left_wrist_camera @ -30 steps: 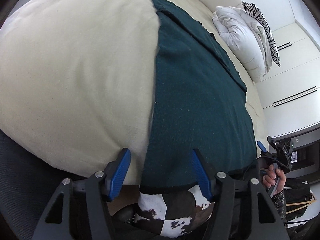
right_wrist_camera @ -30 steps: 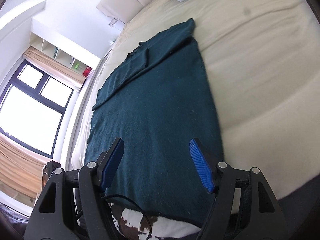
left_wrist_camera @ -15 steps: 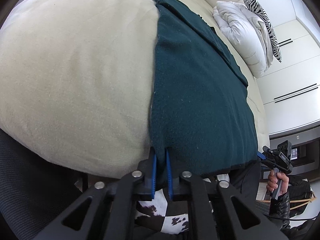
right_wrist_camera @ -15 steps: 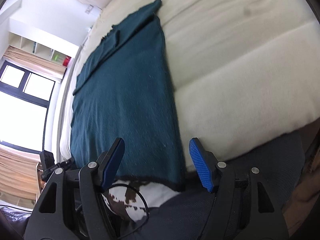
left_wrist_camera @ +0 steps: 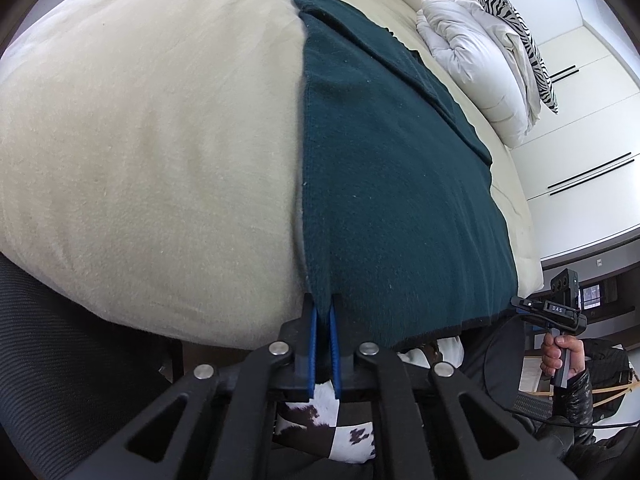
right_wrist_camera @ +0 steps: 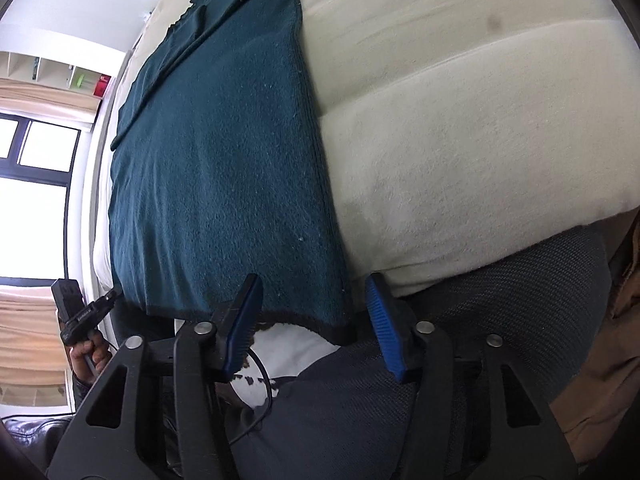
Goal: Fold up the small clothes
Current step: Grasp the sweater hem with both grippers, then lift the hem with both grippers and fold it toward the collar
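On the cream bed [left_wrist_camera: 152, 152], a dark green garment [left_wrist_camera: 392, 184] runs lengthwise toward the frame's top. The left gripper [left_wrist_camera: 323, 312] pinches its near hem corner; the right gripper's [right_wrist_camera: 314, 312] jaws are closing astride the opposite hem corner, not yet pressing.

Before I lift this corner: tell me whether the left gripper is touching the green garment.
Touching. In the left wrist view the left gripper has its fingers shut on the near corner of the green garment, the hem pinched between them.
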Available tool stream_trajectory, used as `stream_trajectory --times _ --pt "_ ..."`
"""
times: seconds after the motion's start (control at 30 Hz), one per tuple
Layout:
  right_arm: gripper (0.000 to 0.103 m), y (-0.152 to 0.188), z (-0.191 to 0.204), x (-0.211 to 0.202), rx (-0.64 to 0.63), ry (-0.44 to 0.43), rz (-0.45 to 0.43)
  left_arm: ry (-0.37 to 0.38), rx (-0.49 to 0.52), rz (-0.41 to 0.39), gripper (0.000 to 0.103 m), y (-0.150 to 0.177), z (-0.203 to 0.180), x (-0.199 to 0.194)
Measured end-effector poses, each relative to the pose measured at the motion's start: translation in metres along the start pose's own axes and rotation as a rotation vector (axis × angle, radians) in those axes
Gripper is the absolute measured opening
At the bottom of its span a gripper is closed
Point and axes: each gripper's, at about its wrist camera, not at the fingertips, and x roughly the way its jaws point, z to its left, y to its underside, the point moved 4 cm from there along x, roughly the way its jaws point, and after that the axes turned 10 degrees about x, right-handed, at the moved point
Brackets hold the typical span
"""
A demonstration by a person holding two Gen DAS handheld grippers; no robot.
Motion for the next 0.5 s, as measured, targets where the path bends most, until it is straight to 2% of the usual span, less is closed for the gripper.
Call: stream_trajectory --times 0.03,0.1,0.13,0.2,0.33,0.5 --pt "0.028 0.0 -0.002 0.001 0.002 0.003 -0.001 -0.001 0.004 0.0 0.007 0.0 -0.001 0.0" --pt "0.018 0.003 -0.002 0.002 0.01 0.001 -0.009 -0.008 0.015 0.001 0.006 0.0 -0.003 -0.001" --pt "0.009 0.004 -0.002 0.002 0.008 -0.007 -0.011 -0.009 0.021 0.001 0.006 0.0 -0.004 -0.002" --pt "0.008 0.006 0.001 0.001 -0.006 -0.023 -0.02 0.0 0.025 -0.009 0.006 -0.002 -0.008 -0.007" --pt "0.007 0.007 0.016 -0.016 -0.04 -0.139 -0.067 0.052 0.001 -0.069 0.006 -0.012 -0.012 -0.024" --pt "0.007 -0.004 0.041 -0.04 -0.052 -0.286 -0.157 0.181 -0.038 -0.167 0.006 -0.032 -0.02 -0.05"
